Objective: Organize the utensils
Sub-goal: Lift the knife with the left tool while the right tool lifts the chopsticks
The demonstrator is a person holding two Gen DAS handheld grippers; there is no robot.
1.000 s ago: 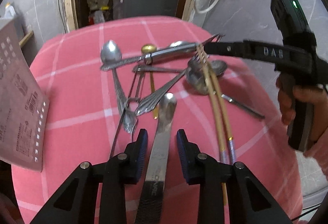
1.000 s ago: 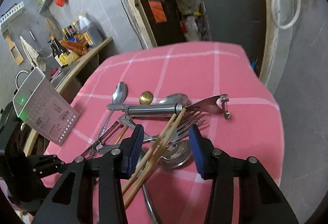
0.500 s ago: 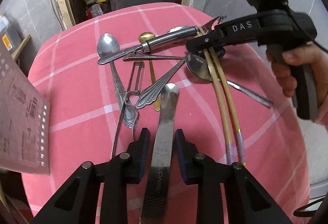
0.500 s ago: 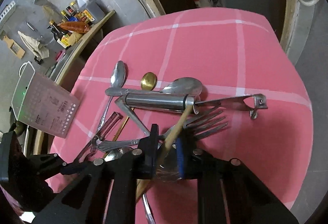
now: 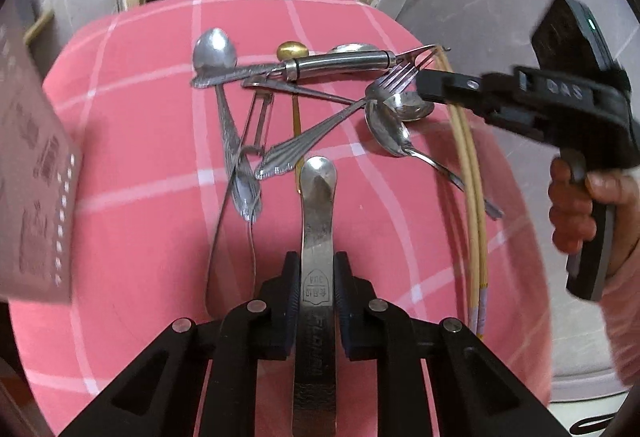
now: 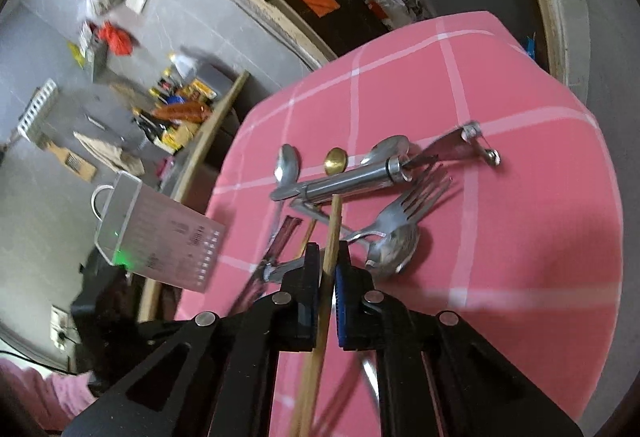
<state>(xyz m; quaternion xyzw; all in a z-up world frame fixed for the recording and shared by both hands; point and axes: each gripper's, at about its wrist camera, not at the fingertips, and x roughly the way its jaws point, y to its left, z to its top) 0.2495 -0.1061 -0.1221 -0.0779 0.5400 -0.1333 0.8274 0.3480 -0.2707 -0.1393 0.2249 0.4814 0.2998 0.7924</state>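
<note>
Status: early. Left gripper (image 5: 316,285) closed on flat steel utensil handle (image 5: 318,221), bench (image 5: 140,117) 6 o'clock. Right gripper (image 6: 329,269) clamped on chopsticks (image 6: 326,277), 3 o'clock edge. Unsorted at 12 o'clock: spoons (image 5: 214,51), fork (image 5: 332,125), peeler (image 5: 340,63).

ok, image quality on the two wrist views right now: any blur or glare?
Left wrist view: right tool and grater at the frame edges are motion-smeared; centre is sharp, with glare on the flat steel handle in the left tool. Right wrist view: background wall clutter is streaked, chopsticks blur near the bottom, fork stays crisp. Both show fisheye vignetting.
</note>
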